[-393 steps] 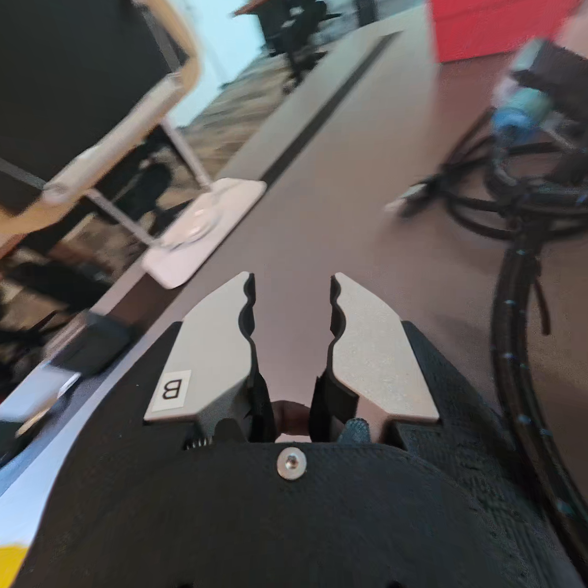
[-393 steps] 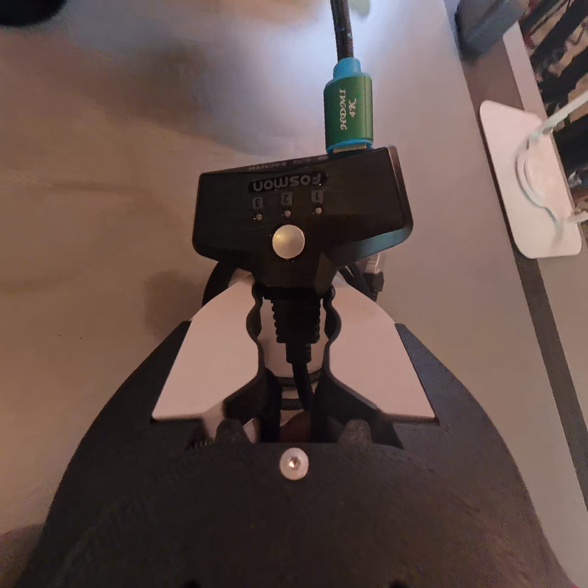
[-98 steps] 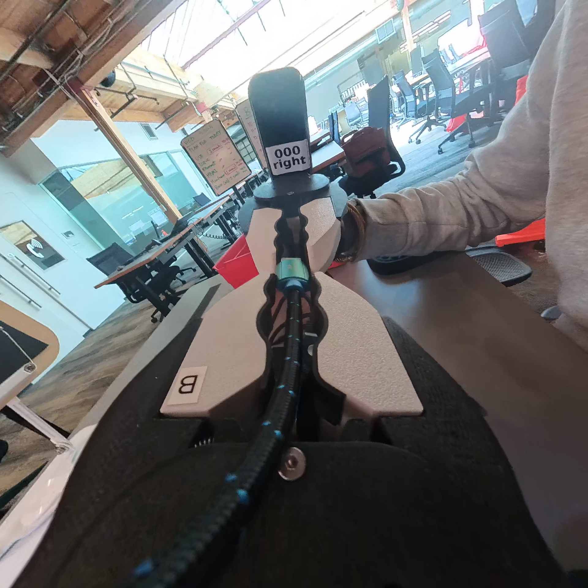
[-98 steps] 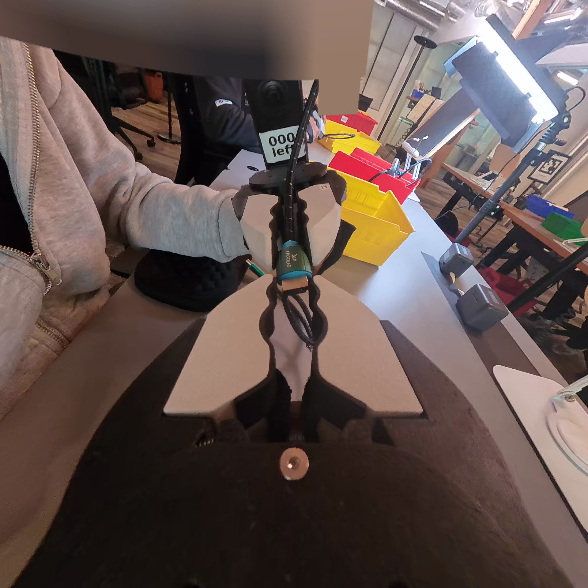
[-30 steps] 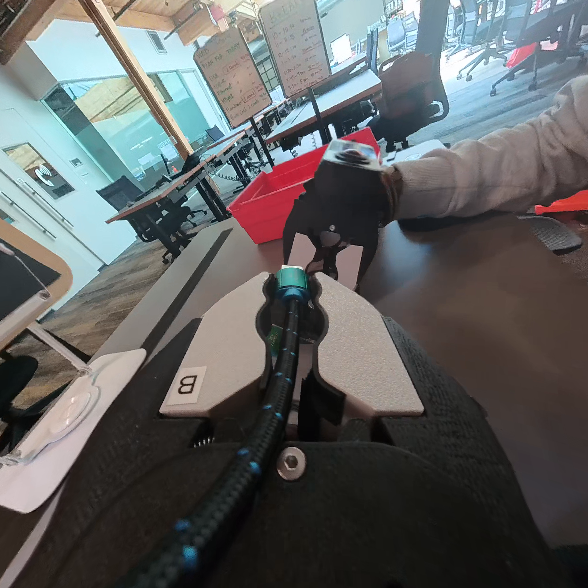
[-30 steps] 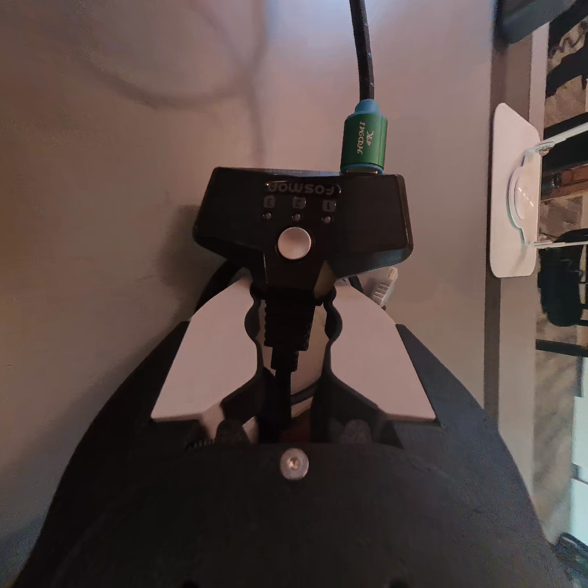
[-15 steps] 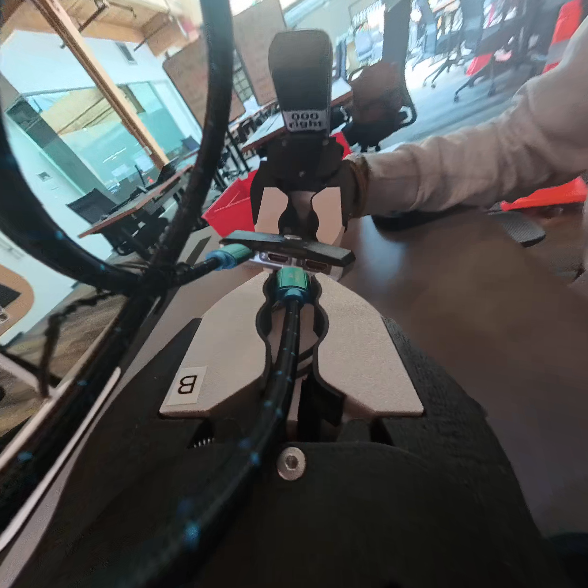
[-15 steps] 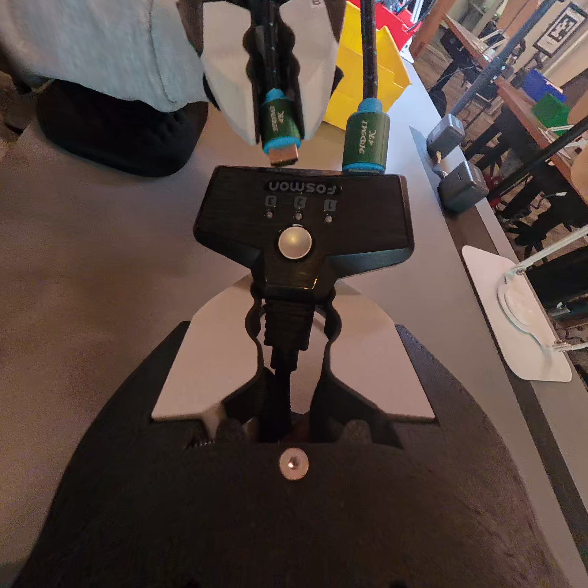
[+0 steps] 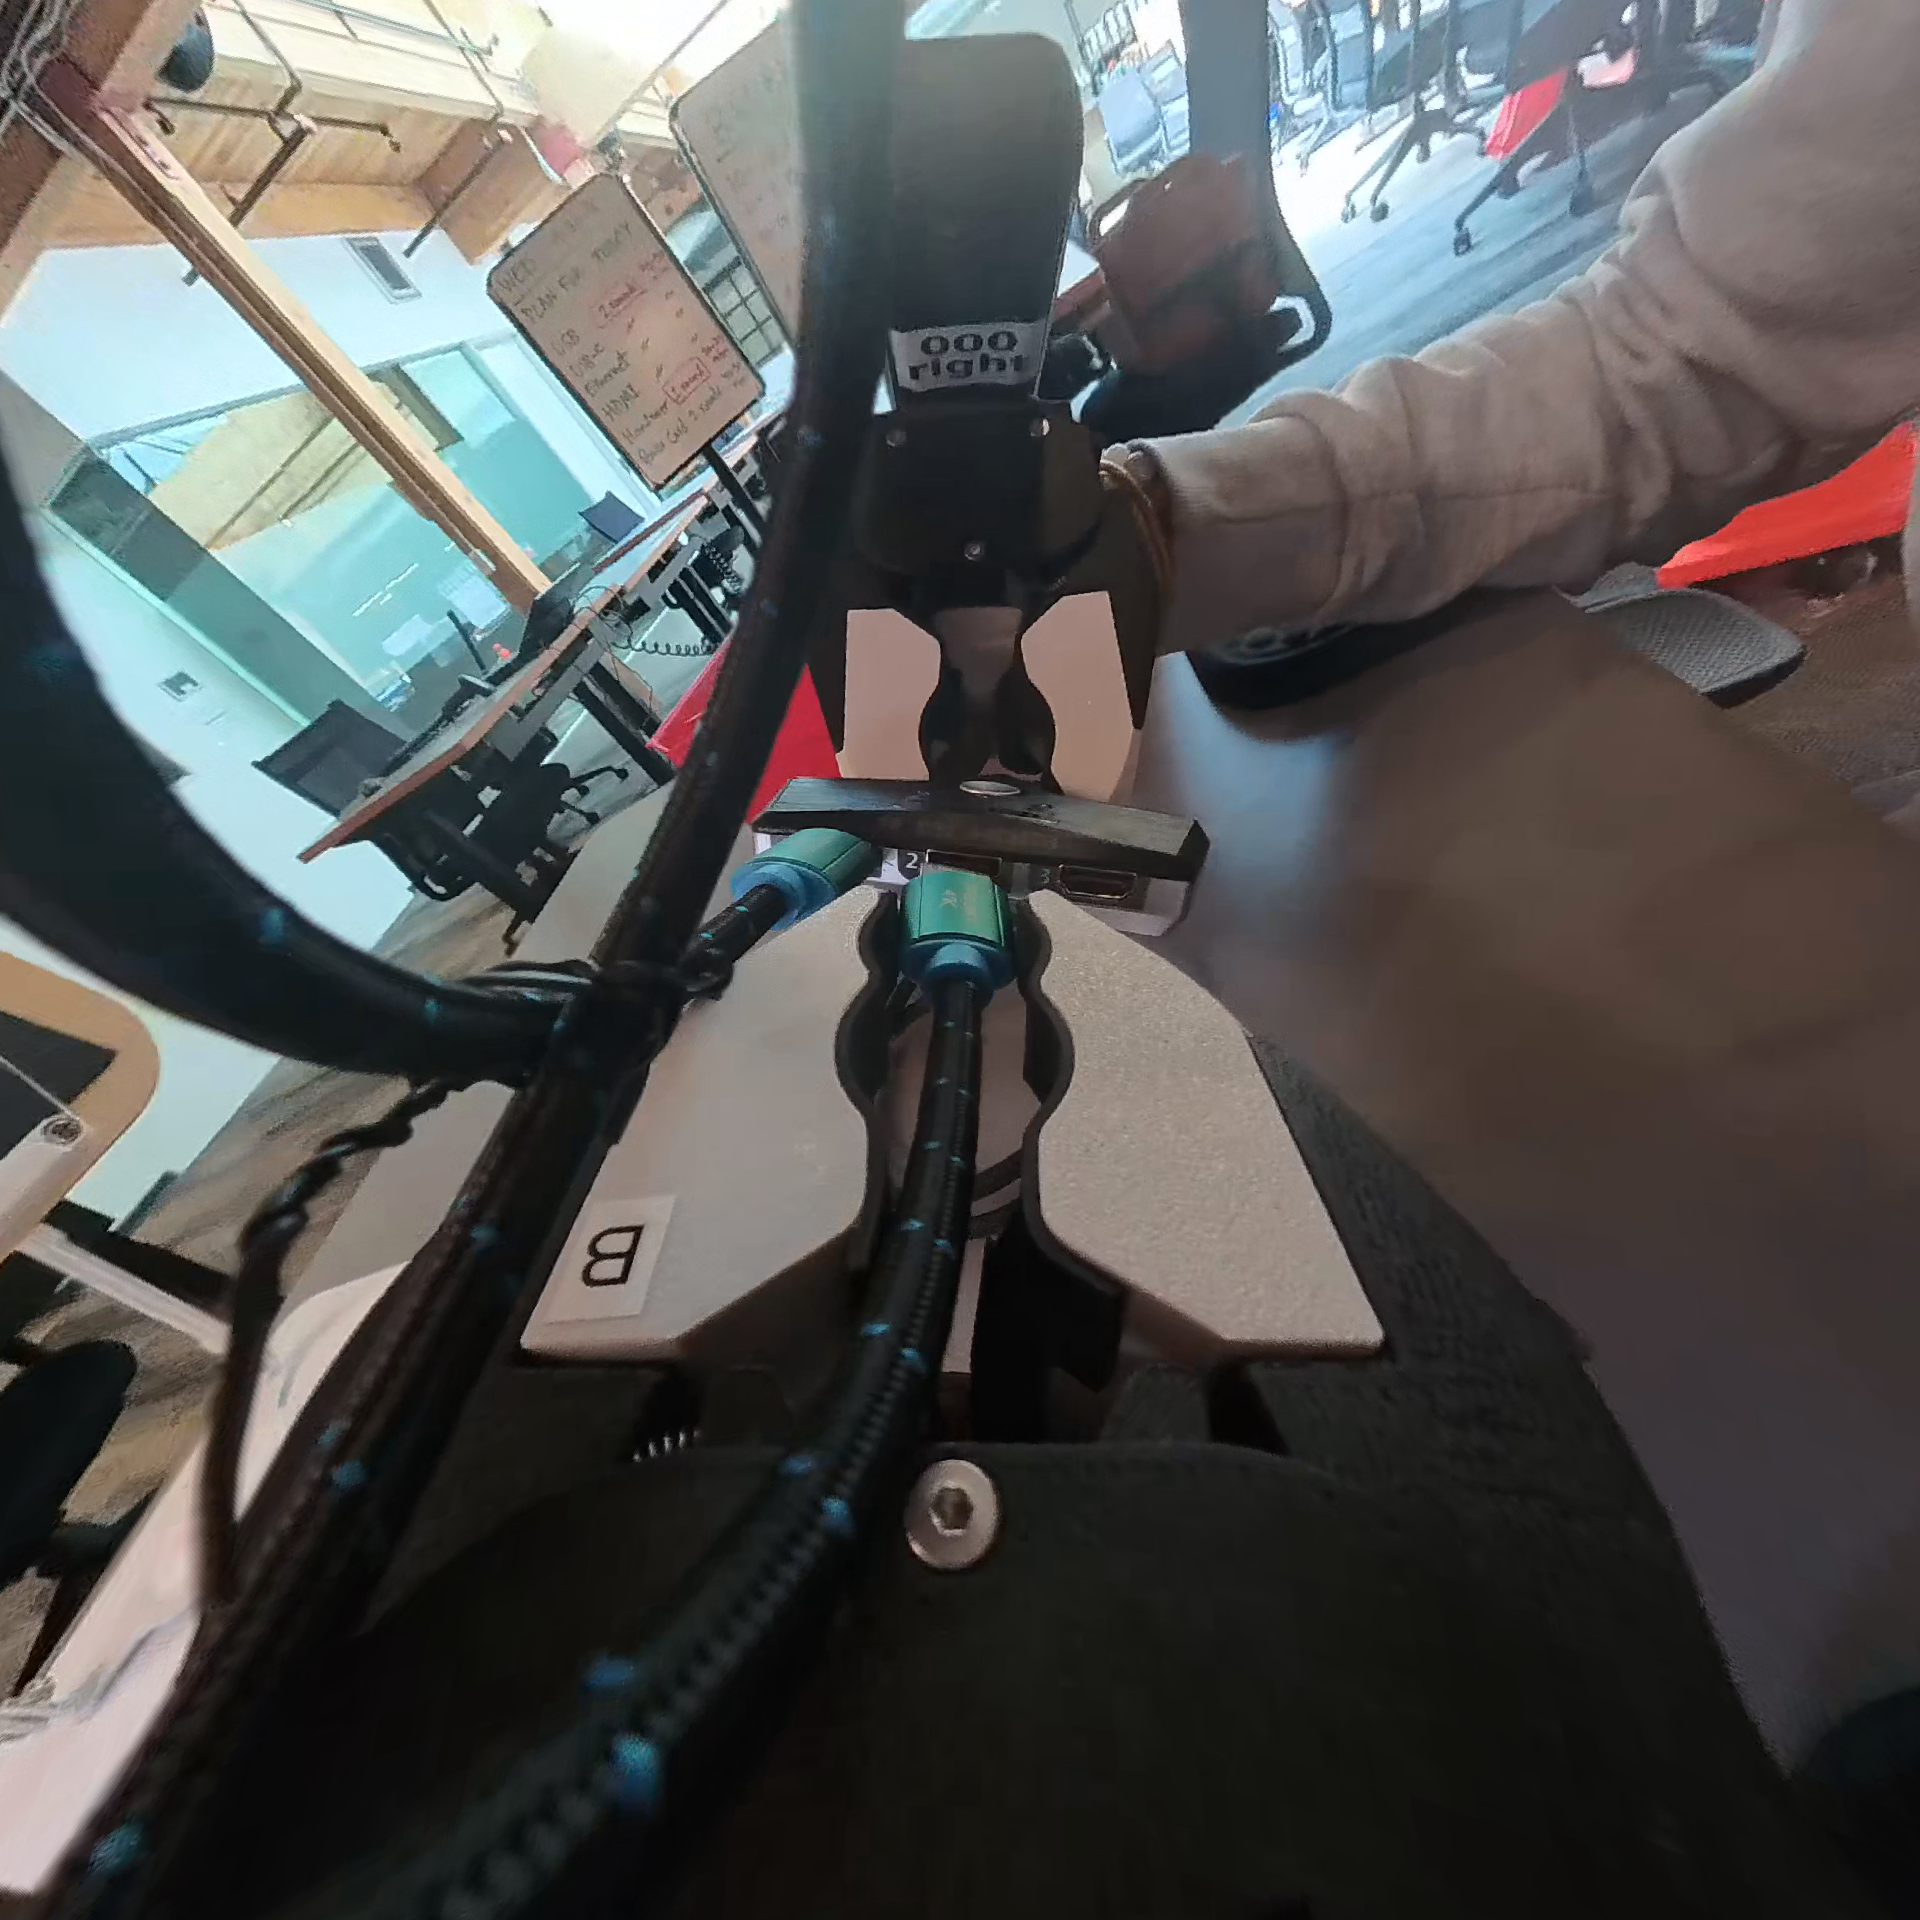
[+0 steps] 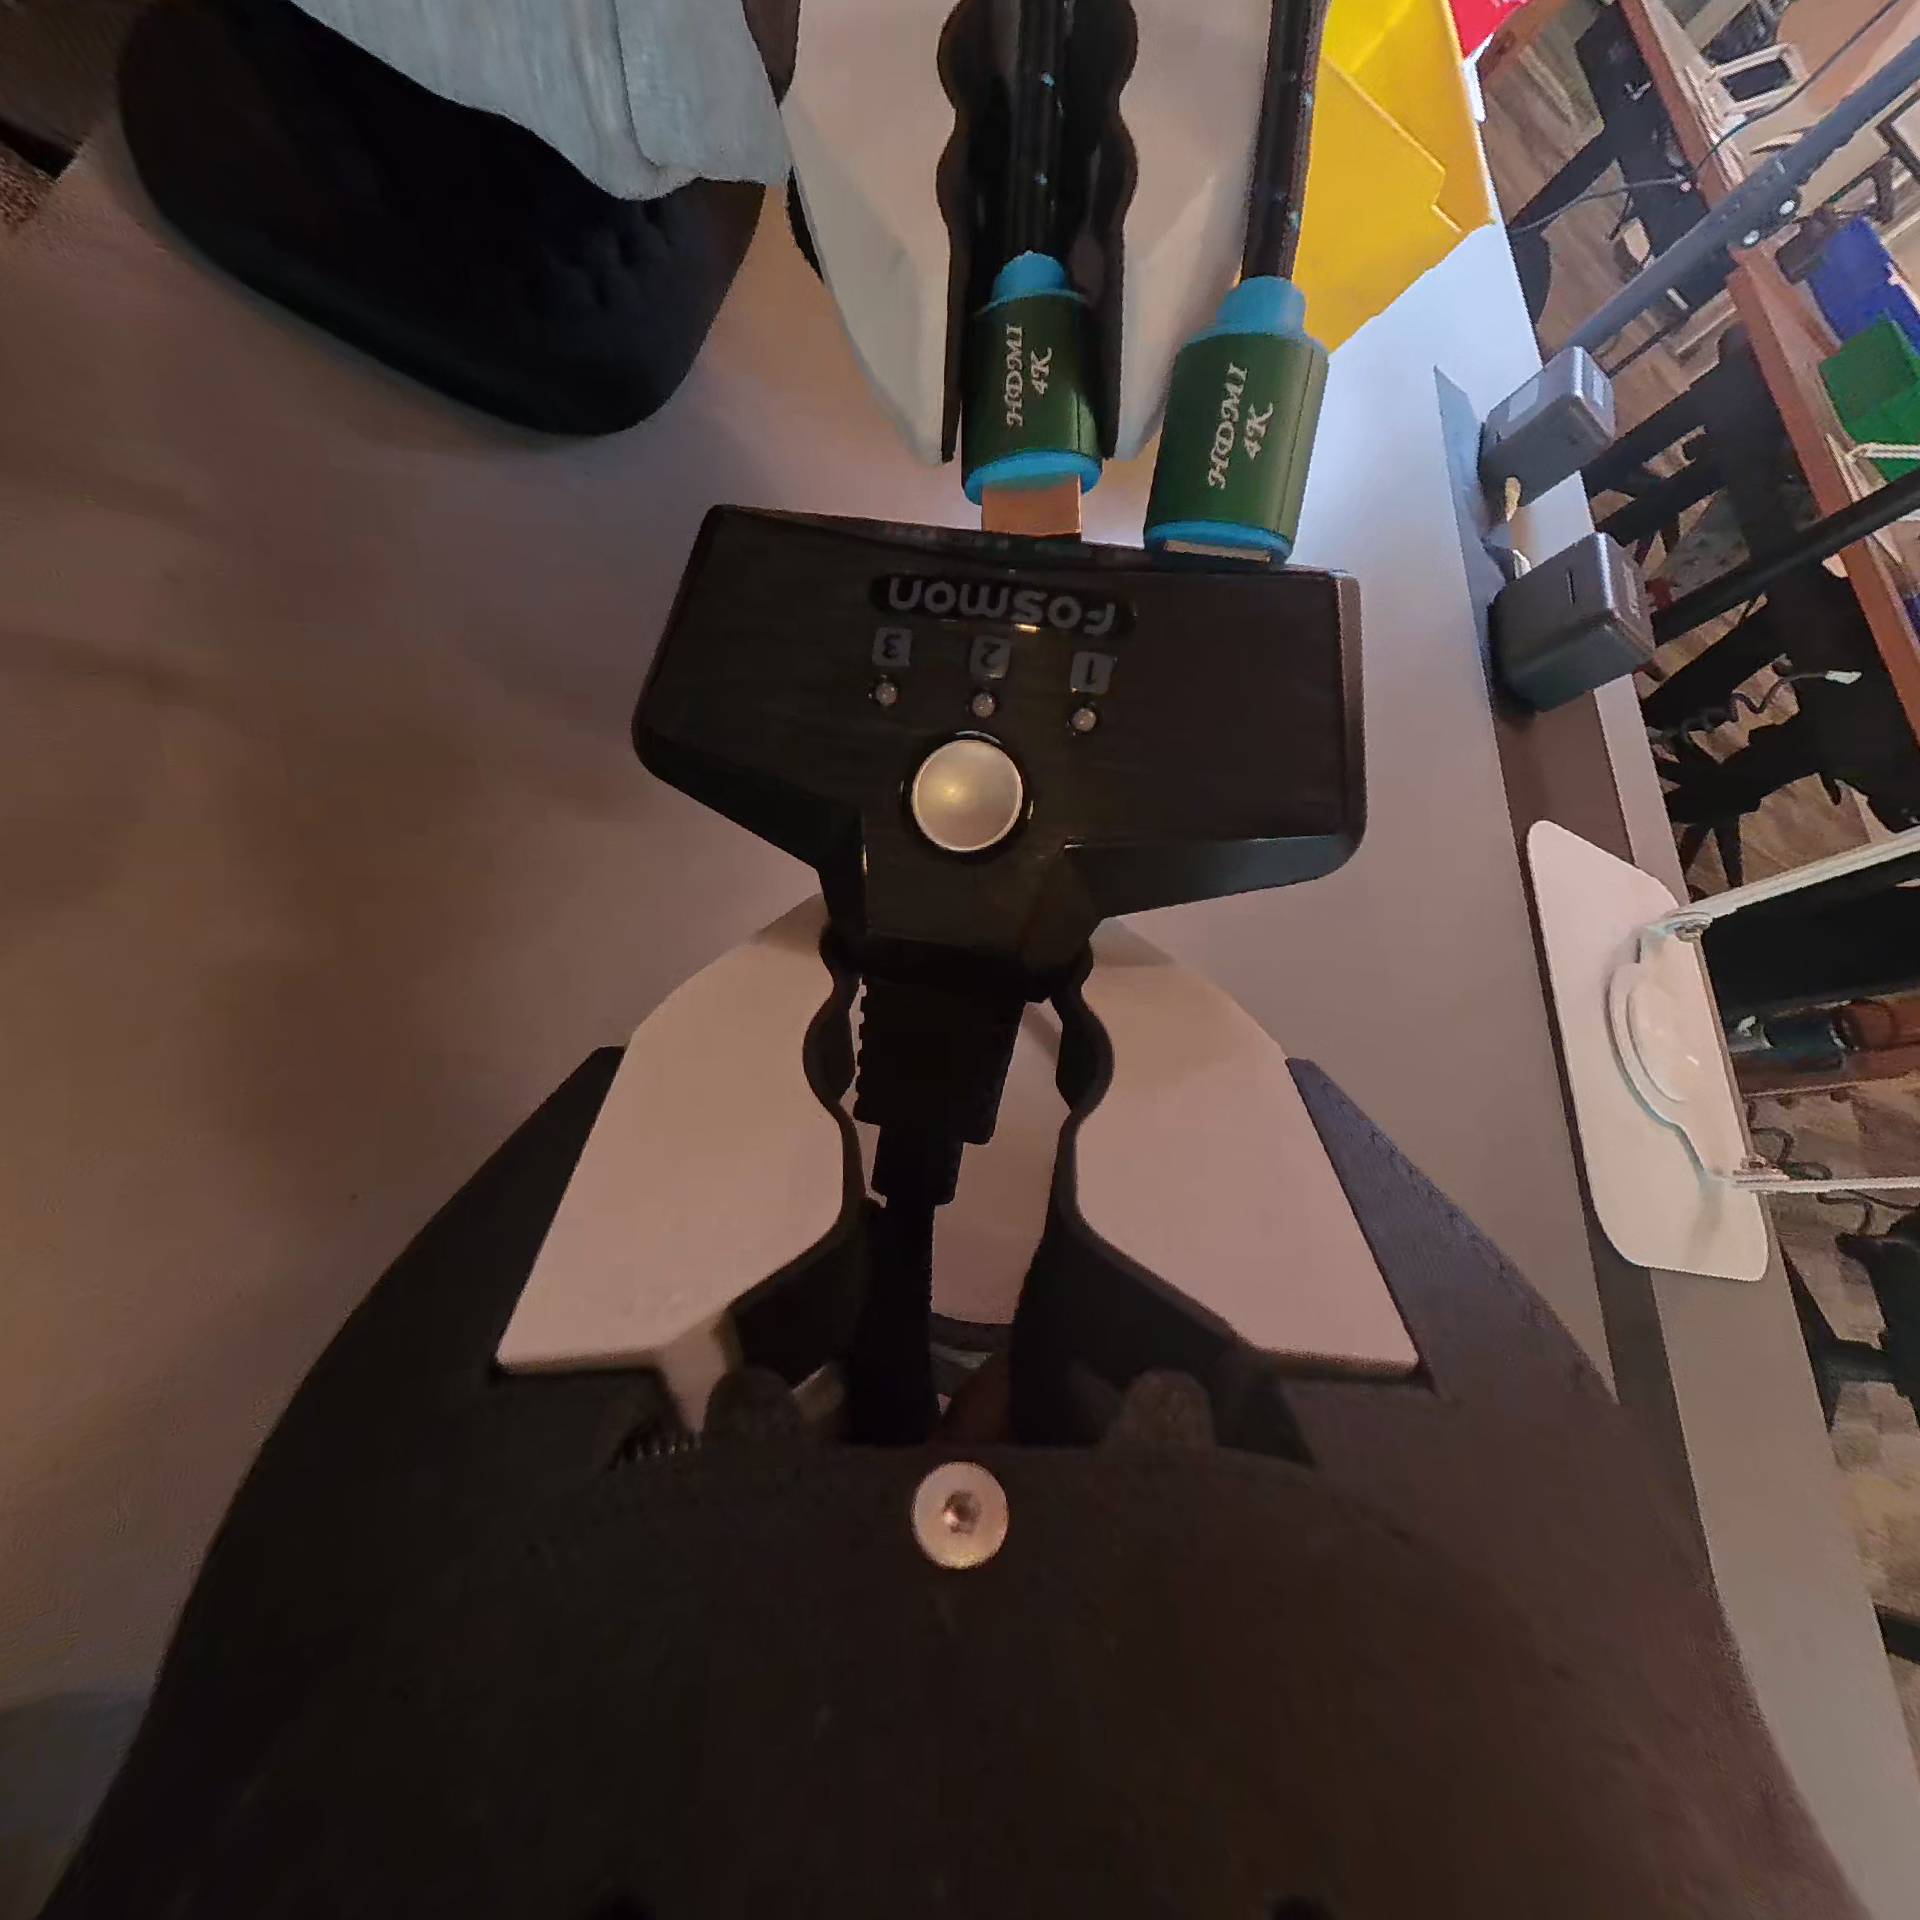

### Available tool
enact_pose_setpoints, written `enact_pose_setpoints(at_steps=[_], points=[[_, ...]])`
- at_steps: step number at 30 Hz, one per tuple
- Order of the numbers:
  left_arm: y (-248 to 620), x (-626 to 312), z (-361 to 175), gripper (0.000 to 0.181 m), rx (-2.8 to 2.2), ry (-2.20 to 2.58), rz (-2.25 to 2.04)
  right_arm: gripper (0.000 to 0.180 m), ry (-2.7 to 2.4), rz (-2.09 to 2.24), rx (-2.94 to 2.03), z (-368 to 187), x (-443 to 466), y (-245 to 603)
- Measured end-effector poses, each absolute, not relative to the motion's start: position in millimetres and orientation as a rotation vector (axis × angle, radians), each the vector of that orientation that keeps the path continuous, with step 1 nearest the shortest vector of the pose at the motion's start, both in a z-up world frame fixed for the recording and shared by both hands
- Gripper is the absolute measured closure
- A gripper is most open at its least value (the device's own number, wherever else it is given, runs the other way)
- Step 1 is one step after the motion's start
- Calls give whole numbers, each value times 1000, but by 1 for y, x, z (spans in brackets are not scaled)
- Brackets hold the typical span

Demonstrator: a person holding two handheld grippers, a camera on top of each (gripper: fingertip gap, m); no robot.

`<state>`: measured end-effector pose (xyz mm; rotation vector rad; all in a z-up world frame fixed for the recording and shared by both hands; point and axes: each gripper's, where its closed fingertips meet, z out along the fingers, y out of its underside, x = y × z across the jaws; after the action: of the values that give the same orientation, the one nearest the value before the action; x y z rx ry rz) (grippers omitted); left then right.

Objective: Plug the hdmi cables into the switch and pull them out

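Observation:
My right gripper (image 10: 956, 971) is shut on the stem of a black HDMI switch (image 10: 997, 696) and holds it above the table; the switch also shows edge-on in the left wrist view (image 9: 977, 821). One green-and-blue HDMI plug (image 10: 1236, 447) sits in the switch's right port. My left gripper (image 9: 951, 925) is shut on a second green HDMI plug (image 9: 951, 914), also in the right wrist view (image 10: 1029, 395). Its gold tip meets the middle port's mouth. The third port (image 9: 1101, 883) is empty.
Thick braided black cable (image 9: 644, 831) loops across the left of the left wrist view. A yellow bin (image 10: 1382, 177), two grey adapters (image 10: 1558, 623) and a white stand base (image 10: 1642, 1060) lie right of the switch. A sleeved arm (image 9: 1507, 416) rests on a black pad (image 10: 416, 208).
My left gripper has carried its plug closer to the switch, so the gold tip now reaches the middle port. The right gripper has held the switch steady.

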<state>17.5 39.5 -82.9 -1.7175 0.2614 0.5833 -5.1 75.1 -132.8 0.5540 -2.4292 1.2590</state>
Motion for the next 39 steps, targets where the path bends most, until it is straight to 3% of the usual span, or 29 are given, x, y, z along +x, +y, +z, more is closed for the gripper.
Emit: enact_pose_setpoints(at_steps=[1,39], points=[[39,18,-84,161,-1715,255,570,143,-2434,1260,554,-133,-5,75],[40,36,-101,160,-1802,275,364,144,-2443,1270,520,-134,-8,75]])
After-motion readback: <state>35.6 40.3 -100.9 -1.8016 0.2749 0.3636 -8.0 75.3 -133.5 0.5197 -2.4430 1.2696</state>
